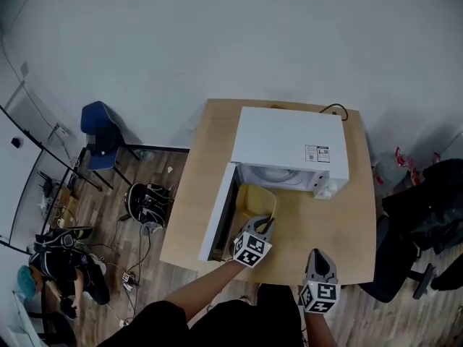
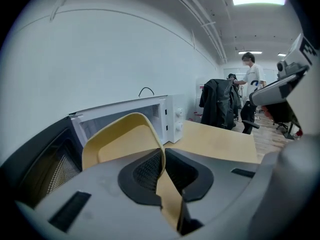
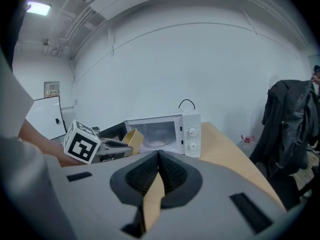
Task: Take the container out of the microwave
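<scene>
The white microwave (image 1: pixel 289 147) stands on the wooden table (image 1: pixel 333 223) with its door (image 1: pixel 217 212) swung open to the left. A pale yellow container (image 1: pixel 255 202) hangs tilted in front of the open cavity, outside it. My left gripper (image 1: pixel 262 226) is shut on its near rim. In the left gripper view the rim (image 2: pixel 120 139) is pinched between the pads, with the microwave (image 2: pixel 165 116) behind. My right gripper (image 1: pixel 318 260) is over the table's front edge, shut with nothing in it. The right gripper view shows its jaws (image 3: pixel 158 159) closed, and the container (image 3: pixel 131 136) before the microwave (image 3: pixel 165 129).
A blue chair (image 1: pixel 101 132) and a black bag (image 1: pixel 148 201) are on the floor left of the table. An office chair draped with a dark jacket (image 1: pixel 423 208) stands to the right. A person (image 2: pixel 252 79) stands far off in the room.
</scene>
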